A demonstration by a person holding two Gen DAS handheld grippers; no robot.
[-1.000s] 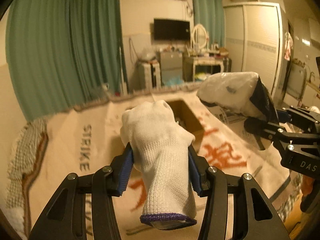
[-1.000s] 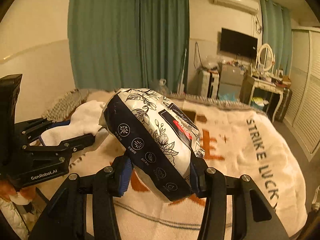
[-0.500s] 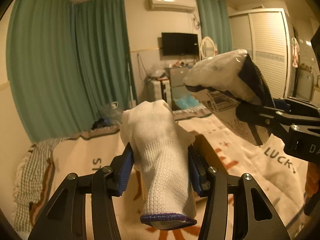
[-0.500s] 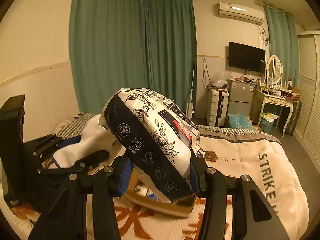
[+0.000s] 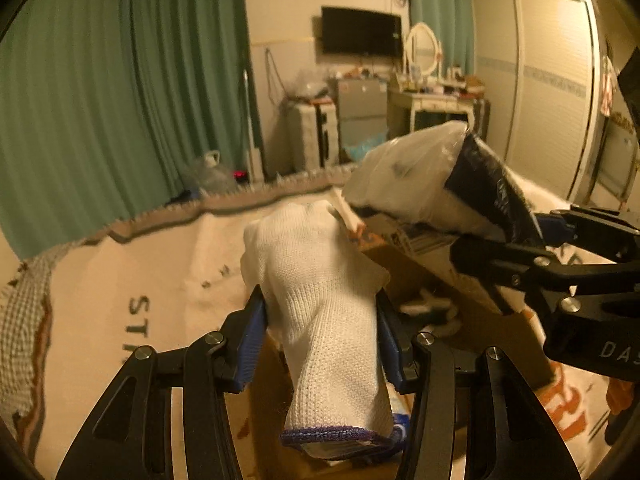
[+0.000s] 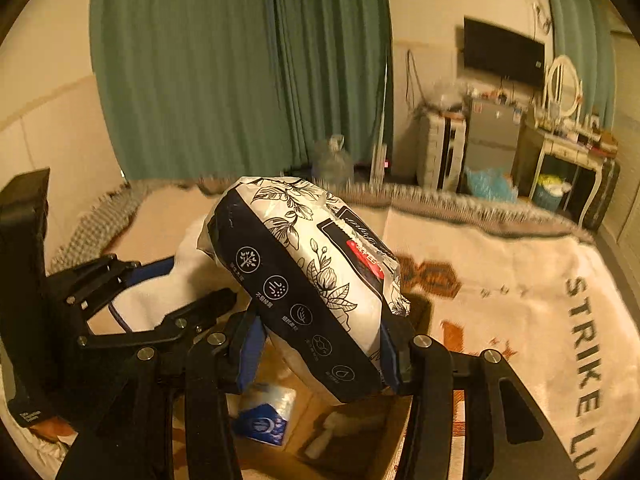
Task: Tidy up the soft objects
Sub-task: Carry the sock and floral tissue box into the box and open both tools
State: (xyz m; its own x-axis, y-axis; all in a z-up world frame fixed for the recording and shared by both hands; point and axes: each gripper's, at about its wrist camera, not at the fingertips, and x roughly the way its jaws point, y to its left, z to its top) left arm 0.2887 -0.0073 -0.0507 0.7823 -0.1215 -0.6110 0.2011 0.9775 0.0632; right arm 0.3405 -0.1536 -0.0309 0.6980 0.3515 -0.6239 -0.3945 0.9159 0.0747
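Note:
My left gripper (image 5: 320,336) is shut on a white knit glove (image 5: 320,304) with a purple cuff, held above an open cardboard box (image 5: 500,332) on the bed. My right gripper (image 6: 320,348) is shut on a soft tissue pack (image 6: 304,272), white with black floral print and a dark band, also above the box (image 6: 360,432). The pack shows in the left wrist view (image 5: 432,176) to the right of the glove. The left gripper (image 6: 132,292) and glove show at the left of the right wrist view. Inside the box lie a blue-and-white tissue packet (image 6: 264,416) and a pale item.
The box sits on a cream blanket (image 6: 520,280) with "STRIKE LUCKY" lettering covering the bed. Green curtains (image 5: 100,100), a TV (image 5: 360,36), a dresser with mirror and a wardrobe (image 5: 540,92) stand beyond the bed's far edge.
Both grippers have tilted downward and come lower over the box, still holding their objects. The box interior now shows beneath the tissue pack.

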